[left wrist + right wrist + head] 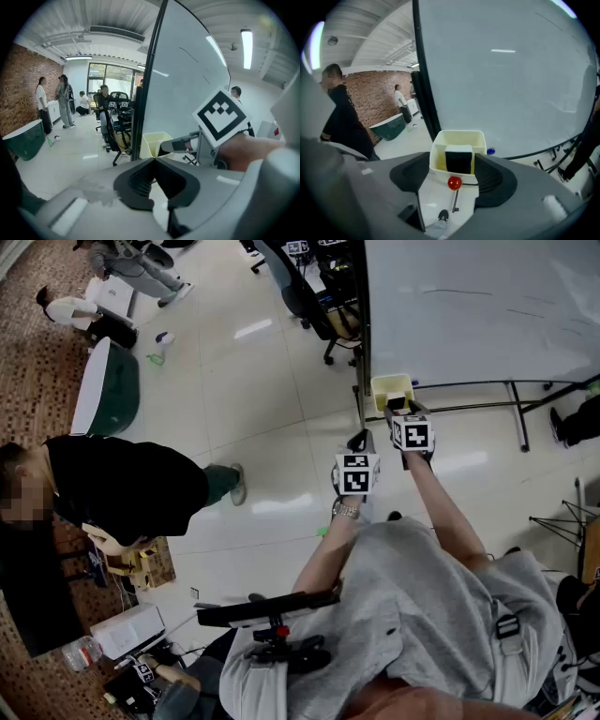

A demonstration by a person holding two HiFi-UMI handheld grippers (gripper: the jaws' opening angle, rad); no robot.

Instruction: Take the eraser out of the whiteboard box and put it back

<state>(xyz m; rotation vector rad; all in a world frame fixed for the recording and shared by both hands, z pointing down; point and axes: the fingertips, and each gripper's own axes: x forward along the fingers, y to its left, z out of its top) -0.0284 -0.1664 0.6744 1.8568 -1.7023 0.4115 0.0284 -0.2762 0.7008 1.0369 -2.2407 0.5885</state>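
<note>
Right tongs (454,161): spread, lined up on the box (457,134) for a grab.
Left tongs (154,161): pressed together, empty, held aside.
Eraser (459,159): stood upright inside that box.

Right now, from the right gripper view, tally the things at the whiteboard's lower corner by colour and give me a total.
Pale yellow: 1, the box
Black: 1, the eraser standing in the box
Red: 1, the ball just below the box
Blue: 1, a small thing right of the box
Total: 4
</note>
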